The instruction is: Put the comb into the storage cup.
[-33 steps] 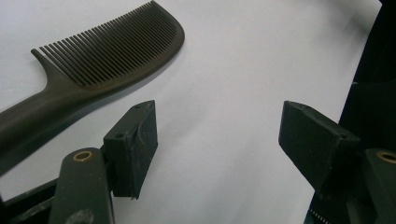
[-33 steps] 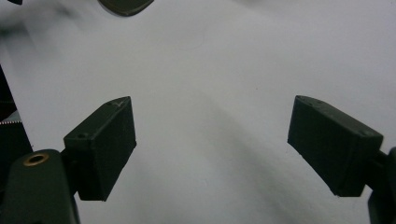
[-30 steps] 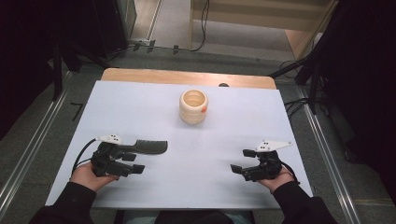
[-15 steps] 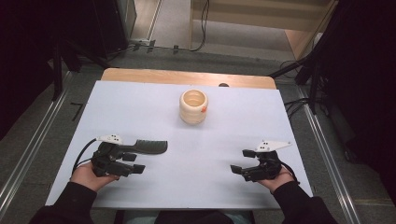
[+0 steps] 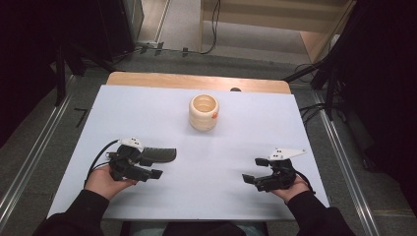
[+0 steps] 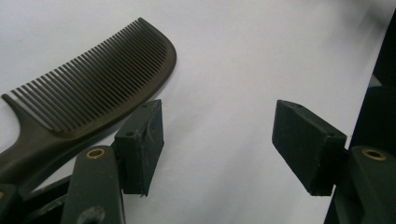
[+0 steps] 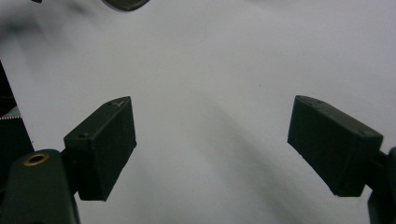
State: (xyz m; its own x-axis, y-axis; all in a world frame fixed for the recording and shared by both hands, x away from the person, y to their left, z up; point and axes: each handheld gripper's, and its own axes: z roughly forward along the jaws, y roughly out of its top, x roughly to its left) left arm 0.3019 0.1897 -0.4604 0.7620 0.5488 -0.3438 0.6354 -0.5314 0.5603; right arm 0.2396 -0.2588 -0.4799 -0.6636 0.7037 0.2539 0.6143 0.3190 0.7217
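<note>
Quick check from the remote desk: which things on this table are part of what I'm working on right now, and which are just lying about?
In the job:
- comb, lying flat beside the left gripper, outside its open jaws, which have just been closing a little with nothing between them

Lying about:
- wooden cup, upright at the far middle of the white table
- right gripper, open over bare table

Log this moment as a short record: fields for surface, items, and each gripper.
surface: white table top over a wooden board
comb: dark comb lying flat, just outside the left gripper's jaws, not between them
cup: pale cup, upright, at the far middle, apart from both hands
left gripper: left gripper open, jaws have just been closing a little, nothing between them
right gripper: right gripper open, nothing between its jaws, low over bare table
</note>
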